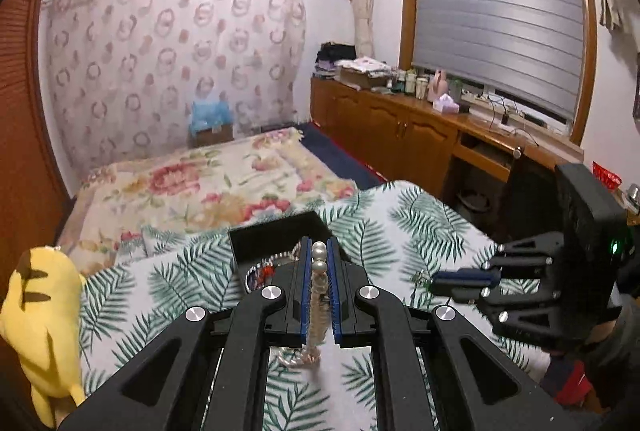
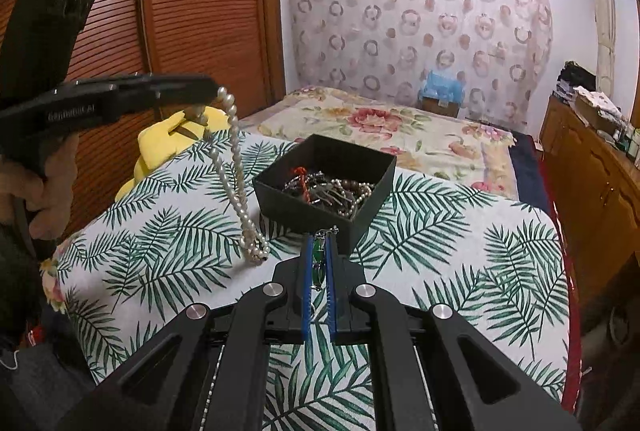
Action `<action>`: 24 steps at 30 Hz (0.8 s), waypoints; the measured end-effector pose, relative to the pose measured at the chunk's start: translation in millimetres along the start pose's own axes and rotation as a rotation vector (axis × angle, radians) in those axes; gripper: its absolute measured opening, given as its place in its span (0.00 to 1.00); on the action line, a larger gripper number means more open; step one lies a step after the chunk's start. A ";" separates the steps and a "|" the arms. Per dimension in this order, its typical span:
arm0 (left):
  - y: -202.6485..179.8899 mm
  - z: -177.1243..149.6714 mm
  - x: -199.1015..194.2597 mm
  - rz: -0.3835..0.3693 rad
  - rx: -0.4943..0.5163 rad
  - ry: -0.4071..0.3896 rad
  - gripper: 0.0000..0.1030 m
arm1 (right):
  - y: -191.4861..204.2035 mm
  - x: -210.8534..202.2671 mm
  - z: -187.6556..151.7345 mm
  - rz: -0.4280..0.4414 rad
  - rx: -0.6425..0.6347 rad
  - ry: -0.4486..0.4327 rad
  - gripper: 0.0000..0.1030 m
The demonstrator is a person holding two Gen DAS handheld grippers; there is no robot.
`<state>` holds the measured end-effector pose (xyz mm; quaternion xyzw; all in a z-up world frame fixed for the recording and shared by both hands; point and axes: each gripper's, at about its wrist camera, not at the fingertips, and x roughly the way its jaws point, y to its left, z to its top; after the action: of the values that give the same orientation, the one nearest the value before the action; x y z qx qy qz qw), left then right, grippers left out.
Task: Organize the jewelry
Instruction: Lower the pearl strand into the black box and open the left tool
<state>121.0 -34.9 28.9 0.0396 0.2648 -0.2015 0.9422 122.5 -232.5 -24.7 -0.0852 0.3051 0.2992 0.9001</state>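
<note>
Jewelry mostly fills the black square box (image 2: pixel 325 180). Left gripper (image 2: pixel 208 89) clamps a white pearl necklace (image 2: pixel 239 183); right gripper (image 2: pixel 319 251) clamps a green-stoned chain (image 2: pixel 318 265), both unplaced.

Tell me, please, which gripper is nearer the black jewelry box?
Right. The right gripper sits just before the black jewelry box; the left gripper hangs higher, off to its left.

Glossy pearl necklace (image 2: pixel 236 175) beside a matt black cardboard-looking jewelry box (image 2: pixel 326 187) on leaf-print cloth (image 2: pixel 440 231); behind the box, a floral fabric bedspread (image 2: pixel 380 127), polished slatted wooden wardrobe (image 2: pixel 180 11); matt black plastic left hand-held gripper (image 1: pixel 319 271) with shiny metal bolts
</note>
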 end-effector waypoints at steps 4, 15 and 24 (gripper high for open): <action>0.3 15.4 -2.3 0.003 -0.004 -0.028 0.06 | -0.6 -1.7 6.9 -0.001 -0.005 -0.010 0.07; 11.1 50.0 -1.3 0.045 0.000 -0.069 0.07 | -5.0 4.0 34.1 -0.009 -0.017 -0.044 0.07; 19.4 79.2 -2.4 0.076 -0.012 -0.110 0.07 | -11.3 18.2 60.1 -0.020 -0.023 -0.063 0.07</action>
<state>165.1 -30.6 97.3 0.0328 0.2123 -0.1659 0.9625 170.6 -212.6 12.1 -0.0890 0.2723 0.2962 0.9112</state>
